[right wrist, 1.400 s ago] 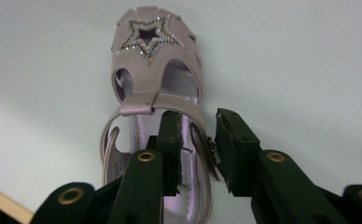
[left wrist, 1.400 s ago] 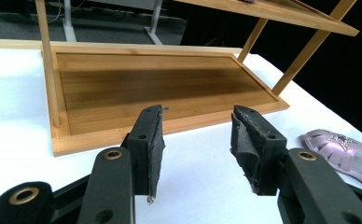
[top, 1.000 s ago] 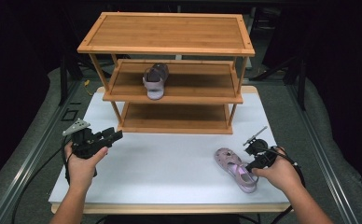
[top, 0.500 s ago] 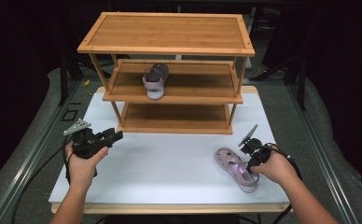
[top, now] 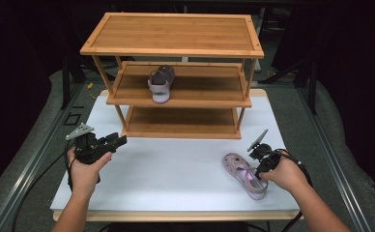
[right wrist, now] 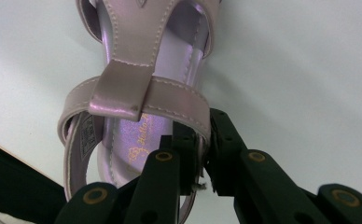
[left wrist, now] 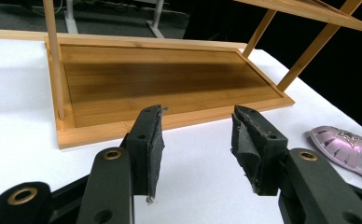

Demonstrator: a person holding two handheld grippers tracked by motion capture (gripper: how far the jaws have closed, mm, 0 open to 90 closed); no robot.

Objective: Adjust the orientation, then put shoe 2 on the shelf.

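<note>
In the high view, a white bench [top: 176, 169] carries a three-tier bamboo shoe rack [top: 176, 43] toward twelve o'clock. On the rack's middle shelf [top: 200, 92] sits one purple sandal [top: 160, 83], toe end hanging over the front edge. A second, matching pink-purple sandal [top: 242, 174] lies flat on the bench at about four o'clock from the bench's centre, well apart from the rack. The right claw [top: 259, 169] is down on that sandal's heel end, gripped by the person's right hand [top: 284, 173]. At about eight o'clock the left claw [top: 118, 141], held in the left hand [top: 85, 169], points toward the rack above the bench, touching nothing.

In the left gripper view, the left claw [left wrist: 195, 140] has its two black jaws standing wide apart with nothing between them; their worn pads [left wrist: 156, 149] are bare. Beyond them at twelve o'clock lies the rack's bottom shelf [left wrist: 160, 84], and at three o'clock the toe of the sandal [left wrist: 347, 147] rests on the bench [left wrist: 20, 116].

In the right gripper view, the right claw [right wrist: 202, 163] has just been closing, and its jaws now stand almost together, pinching the sandal's heel strap [right wrist: 179, 107] on its right side. The sandal [right wrist: 142, 56] runs away toward twelve o'clock, its insole [right wrist: 137, 140] showing a printed logo, and it lies on the white bench [right wrist: 300, 65].
</note>
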